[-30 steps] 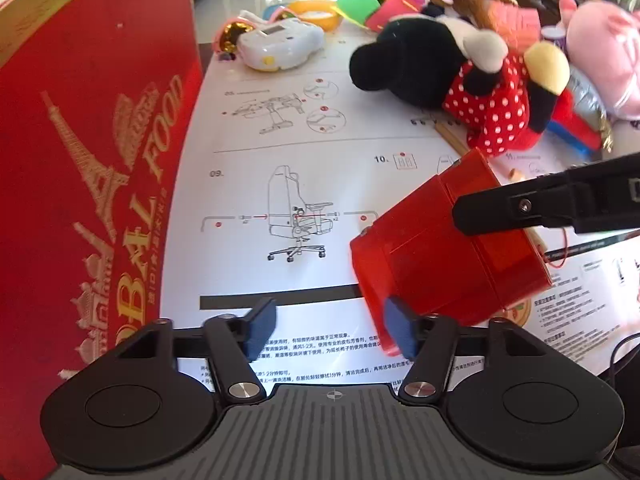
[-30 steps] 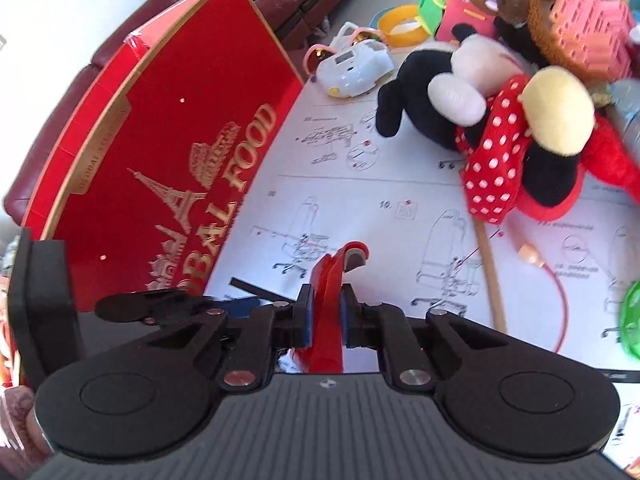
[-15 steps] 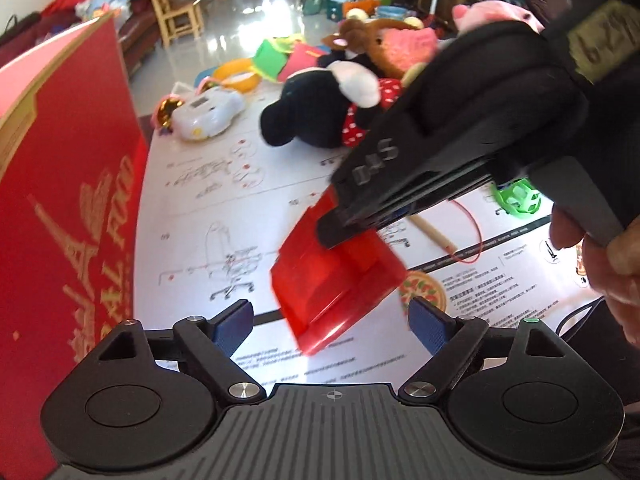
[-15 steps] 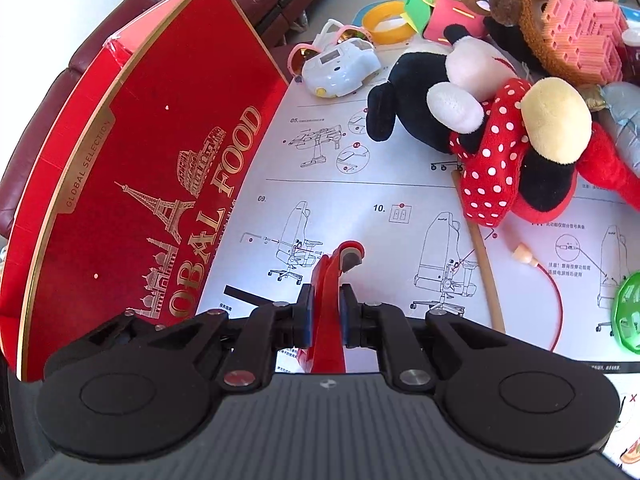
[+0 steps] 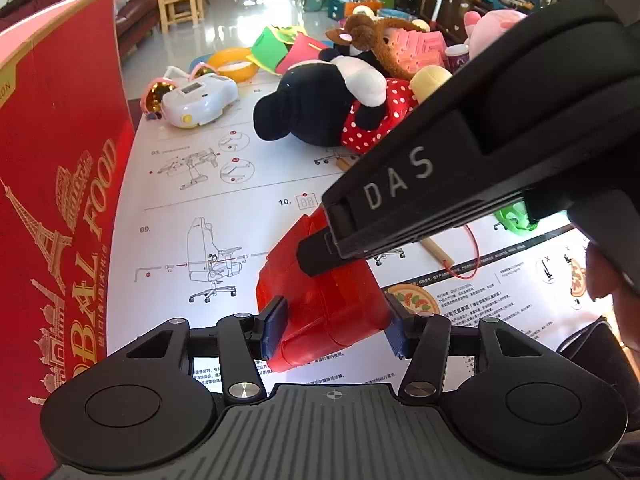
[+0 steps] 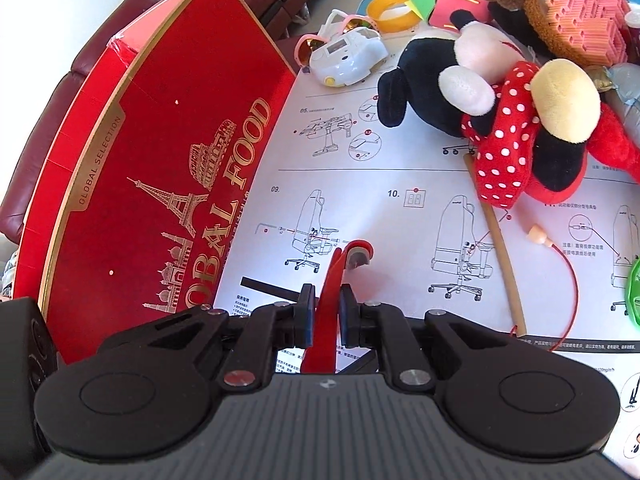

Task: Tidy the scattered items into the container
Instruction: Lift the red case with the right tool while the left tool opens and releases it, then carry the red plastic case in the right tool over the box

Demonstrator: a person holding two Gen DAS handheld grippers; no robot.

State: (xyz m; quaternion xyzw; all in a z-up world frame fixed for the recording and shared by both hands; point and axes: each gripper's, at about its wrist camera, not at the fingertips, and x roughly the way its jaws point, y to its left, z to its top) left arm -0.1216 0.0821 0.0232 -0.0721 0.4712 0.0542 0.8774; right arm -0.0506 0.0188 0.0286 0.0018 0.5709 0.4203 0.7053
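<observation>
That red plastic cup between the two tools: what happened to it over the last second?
The left gripper opened wide, then its jaws have just been closing around the red cup, blue pads now against its sides. A second ago only one pad touched it. The right gripper stayed clamped on the cup's rim throughout. The red box, plush mouse and instruction sheet lie as before.

left claw [image 5: 335, 330] just closing; right claw [image 6: 325, 314] clamped.

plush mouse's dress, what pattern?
Red with white polka dots; clearest in the right wrist view.
</observation>
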